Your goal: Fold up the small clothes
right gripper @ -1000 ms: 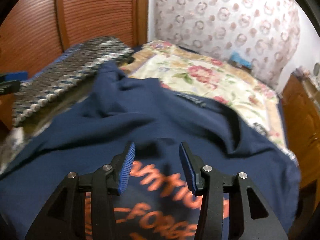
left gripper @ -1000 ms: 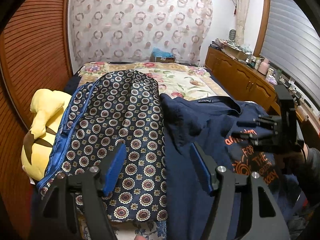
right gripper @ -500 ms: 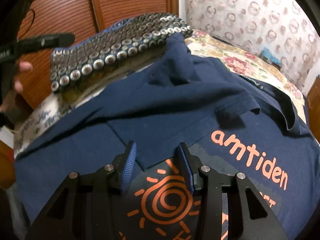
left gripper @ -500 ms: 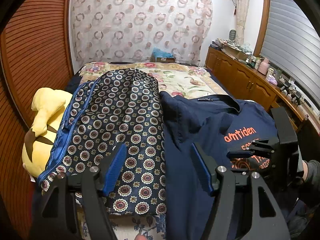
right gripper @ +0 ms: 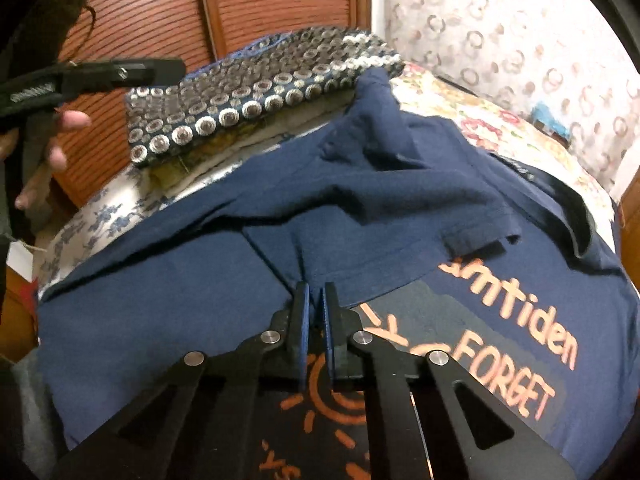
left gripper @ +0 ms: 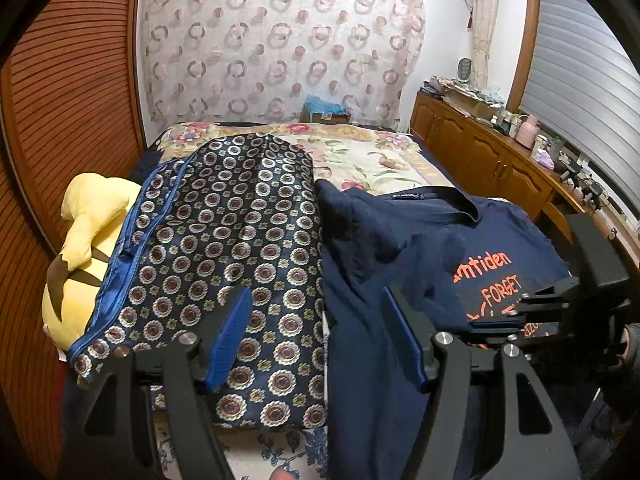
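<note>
Shirt: a navy blue cotton T-shirt with orange lettering and an orange sun print (right gripper: 360, 208) lies spread on the bed, one side folded in over its chest so that a sleeve hem crosses just above the print.
Right tongs: the right tongs (right gripper: 315, 300) sit at the edge of that folded flap; their blue pads have just been closing and now stand together, clamped on the shirt's hem.
Left tongs: the left tongs (left gripper: 316, 336) hang above the shirt's left edge, pads well apart with nothing between them.
Cushion: a dark blue satin cushion patterned with round medallions (left gripper: 232, 248) lies just beside the shirt, touching its far sleeve.
Toy: a yellow plush toy with brown stripes (left gripper: 86, 240) is beyond the cushion, well apart from the shirt.
Bed: a floral bedspread in cream and pink (left gripper: 372, 160) shows past the shirt's collar.
</note>
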`<state>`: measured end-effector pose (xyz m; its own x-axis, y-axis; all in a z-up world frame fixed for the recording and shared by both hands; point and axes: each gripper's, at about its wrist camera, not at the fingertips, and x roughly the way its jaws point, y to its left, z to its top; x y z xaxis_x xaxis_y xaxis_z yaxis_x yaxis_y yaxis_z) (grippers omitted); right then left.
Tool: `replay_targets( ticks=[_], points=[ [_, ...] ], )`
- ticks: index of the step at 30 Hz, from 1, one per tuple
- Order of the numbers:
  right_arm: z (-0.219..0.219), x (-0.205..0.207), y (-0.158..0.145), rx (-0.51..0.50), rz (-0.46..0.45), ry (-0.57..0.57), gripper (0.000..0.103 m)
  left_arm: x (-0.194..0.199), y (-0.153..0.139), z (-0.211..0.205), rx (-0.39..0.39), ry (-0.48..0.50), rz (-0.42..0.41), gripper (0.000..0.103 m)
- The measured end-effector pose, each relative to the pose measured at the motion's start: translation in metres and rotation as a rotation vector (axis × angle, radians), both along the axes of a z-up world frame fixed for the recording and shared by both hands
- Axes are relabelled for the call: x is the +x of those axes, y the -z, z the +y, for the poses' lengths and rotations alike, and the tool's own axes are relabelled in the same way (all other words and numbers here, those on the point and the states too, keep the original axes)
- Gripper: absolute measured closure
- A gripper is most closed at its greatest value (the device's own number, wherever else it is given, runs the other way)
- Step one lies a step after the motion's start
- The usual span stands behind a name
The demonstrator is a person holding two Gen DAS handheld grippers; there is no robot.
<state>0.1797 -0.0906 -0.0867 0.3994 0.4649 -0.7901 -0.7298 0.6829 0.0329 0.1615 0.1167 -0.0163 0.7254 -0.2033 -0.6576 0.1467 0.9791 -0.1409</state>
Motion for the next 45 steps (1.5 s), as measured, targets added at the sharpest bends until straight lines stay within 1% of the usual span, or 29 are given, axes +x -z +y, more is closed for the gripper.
replay_targets(
  ticks=[3,7,8,9,10,11,12,13,17,19,21,23,25,27,29,32,34,36,37,39,41,43,45],
  points=[
    [-0.013,-0.005,-0.008,0.029,0.013,0.02,0.099,0.006,-0.002,-0.006,0.007,0.018,-0.002,0.037],
    [-0.026,-0.012,-0.011,0.05,0.015,0.052,0.099,0.022,-0.007,-0.02,0.04,0.044,-0.006,0.037],
    [-0.029,-0.012,-0.011,0.044,0.006,0.074,0.093,0.026,-0.008,-0.022,0.047,0.046,-0.005,0.037],
    [-0.033,-0.012,-0.011,0.035,-0.005,0.097,0.081,0.034,-0.009,-0.028,0.057,0.056,-0.001,0.037],
    [-0.041,-0.01,-0.011,0.035,-0.013,0.121,0.075,0.039,-0.01,-0.03,0.059,0.062,0.003,0.037],
    [-0.047,-0.008,-0.011,0.038,-0.015,0.14,0.066,0.046,-0.01,-0.035,0.067,0.07,0.012,0.037],
    [-0.055,-0.003,-0.011,0.036,-0.017,0.166,0.059,0.055,-0.009,-0.041,0.083,0.077,0.025,0.037],
    [-0.064,0.001,-0.009,0.025,-0.026,0.2,0.057,0.062,-0.009,-0.046,0.093,0.084,0.032,0.037],
    [-0.102,0.013,-0.01,0.015,-0.051,0.296,0.057,0.097,0.001,-0.065,0.105,0.132,0.083,0.037],
    [-0.121,0.019,-0.009,0.0,-0.069,0.343,0.057,0.114,0.006,-0.072,0.129,0.129,0.114,0.038],
    [-0.137,0.024,-0.009,-0.001,-0.072,0.377,0.057,0.129,0.012,-0.081,0.162,0.142,0.142,0.047],
    [-0.15,0.029,-0.007,-0.008,-0.074,0.406,0.056,0.14,0.017,-0.084,0.179,0.136,0.175,0.05],
    [-0.161,0.034,-0.003,-0.022,-0.074,0.427,0.056,0.148,0.022,-0.087,0.198,0.132,0.198,0.05],
    [-0.17,0.04,0.003,-0.034,-0.059,0.443,0.05,0.158,0.029,-0.089,0.214,0.123,0.232,0.05],
    [-0.175,0.045,0.01,-0.053,-0.046,0.454,0.05,0.166,0.035,-0.089,0.225,0.119,0.259,0.05],
    [-0.178,0.044,0.013,-0.046,-0.064,0.456,0.044,0.172,0.041,-0.09,0.235,0.11,0.275,0.05],
    [-0.179,0.044,0.014,-0.04,-0.065,0.458,0.041,0.174,0.045,-0.092,0.245,0.109,0.278,0.055],
    [-0.181,0.044,0.014,-0.037,-0.061,0.459,0.04,0.173,0.048,-0.095,0.268,0.109,0.276,0.073],
    [-0.181,0.044,0.014,-0.036,-0.06,0.459,0.039,0.173,0.049,-0.095,0.275,0.109,0.274,0.079],
    [-0.181,0.044,0.014,-0.035,-0.059,0.459,0.039,0.173,0.048,-0.094,0.287,0.111,0.268,0.096],
    [-0.181,0.044,0.014,-0.037,-0.061,0.459,0.039,0.172,0.044,-0.09,0.281,0.116,0.249,0.099],
    [-0.181,0.044,0.014,-0.036,-0.06,0.459,0.038,0.17,0.036,-0.085,0.283,0.108,0.223,0.1],
    [-0.181,0.044,0.014,-0.035,-0.06,0.459,0.038,0.167,0.022,-0.077,0.279,0.088,0.184,0.101]
  ],
)
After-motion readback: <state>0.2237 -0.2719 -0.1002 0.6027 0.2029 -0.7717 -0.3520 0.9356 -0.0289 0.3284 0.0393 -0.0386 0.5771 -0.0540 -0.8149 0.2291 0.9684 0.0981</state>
